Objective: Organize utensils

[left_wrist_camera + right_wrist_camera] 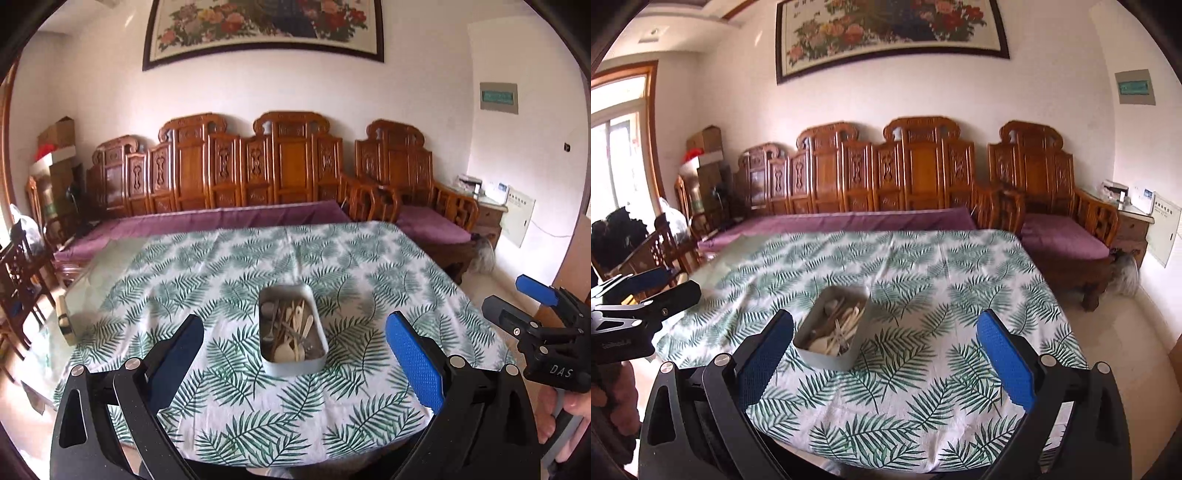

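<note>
Both grippers hang above the near edge of the counter (236,398), which wears a leaf-print cloth. Left gripper (293,363): jaws spread wide, nothing between them. Right gripper (884,363): same, jaws at full spread and empty. Each shows in the other's view at the side, also apart and holding nothing.

The utensils (291,328) all sit in one pale rectangular tin (295,363) mid-counter, a loose jumble of light wooden spoons and sticks with a few darker metal pieces. Exact count not readable. No utensil lies out on the cloth. From the right view the tin (827,360) sits left of centre, just past the left finger.

My read: task looks at or near its end, or else sorting inside the tin has not begun. Can't tell which.

If more handling is due: come down over the tin from above, pick one top piece by its handle, narrow the jaws before entering so the tin wall isn't bumped. The tin looks light and could slide on the cloth, so steady it with the other gripper.
</note>
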A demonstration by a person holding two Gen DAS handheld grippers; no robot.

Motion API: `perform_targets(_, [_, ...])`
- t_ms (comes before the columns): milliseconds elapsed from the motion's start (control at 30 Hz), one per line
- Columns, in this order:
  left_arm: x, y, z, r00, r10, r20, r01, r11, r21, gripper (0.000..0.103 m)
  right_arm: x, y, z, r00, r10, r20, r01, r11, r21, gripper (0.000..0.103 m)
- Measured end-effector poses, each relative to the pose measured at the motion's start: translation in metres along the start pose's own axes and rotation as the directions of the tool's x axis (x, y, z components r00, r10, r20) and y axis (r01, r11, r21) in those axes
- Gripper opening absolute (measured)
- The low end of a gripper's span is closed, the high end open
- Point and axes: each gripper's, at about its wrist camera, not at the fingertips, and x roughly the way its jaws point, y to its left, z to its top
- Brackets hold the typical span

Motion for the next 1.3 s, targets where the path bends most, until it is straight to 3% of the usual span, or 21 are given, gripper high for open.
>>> perform_targets(367, [-0.040, 0.000, 0.014, 0.994, 0.035, 0.101, -0.035, 0.999, -0.004, 0.095, -0.044, -0.003, 0.019, 0.994, -0.028, 0.107, 0.026, 1.000, 0.013, 0.100])
perform_targets(1300, [-0.038, -0.002, 0.007, 0.994, 0.042, 0.097, -0.041, 0.999, -0.010, 0.095, -0.045, 0.000, 0.017, 0.994, -0.028, 0.103, 0.027, 1.000, 0.009, 0.100])
